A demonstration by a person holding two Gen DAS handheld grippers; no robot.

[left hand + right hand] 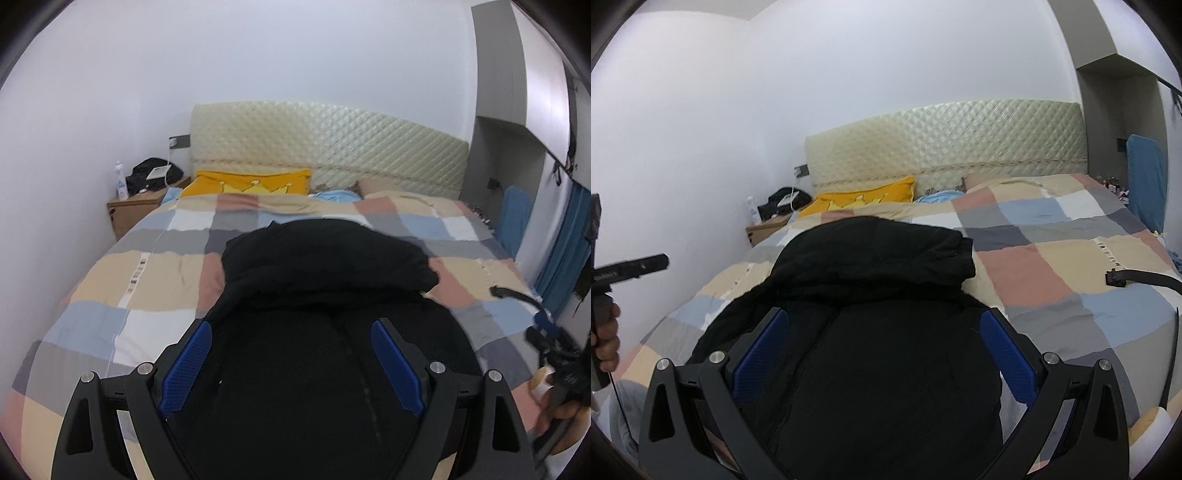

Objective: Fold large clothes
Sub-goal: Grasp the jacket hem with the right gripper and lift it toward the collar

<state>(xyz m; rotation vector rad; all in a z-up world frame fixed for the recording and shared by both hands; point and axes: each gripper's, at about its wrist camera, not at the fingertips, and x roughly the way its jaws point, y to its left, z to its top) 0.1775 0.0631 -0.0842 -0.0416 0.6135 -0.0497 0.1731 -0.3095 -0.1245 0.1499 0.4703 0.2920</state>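
The left gripper, black-framed with blue textured pads, has its fingers spread wide and grasps nothing; the right gripper is likewise released, its blue pads well apart. Both hover over the large black zip-front garment, which lies on the pastel checked quilt of the bed, its far part already doubled back into a thick roll toward the quilted cream headboard.

The likely trouble: the bulky fabric looks soft and slippery, so a pinch that catches only the top layer would drag it off the layer beneath and skew the fold; uneven grips on the two sides would twist the edge. A deep bite might also snag the quilt.

The garment's near hem runs out of view below both grippers, so its edges and sleeves cannot be made out. Black on black hides the seams, apart from a faint zip line. Whether the pads touch the cloth cannot be told.
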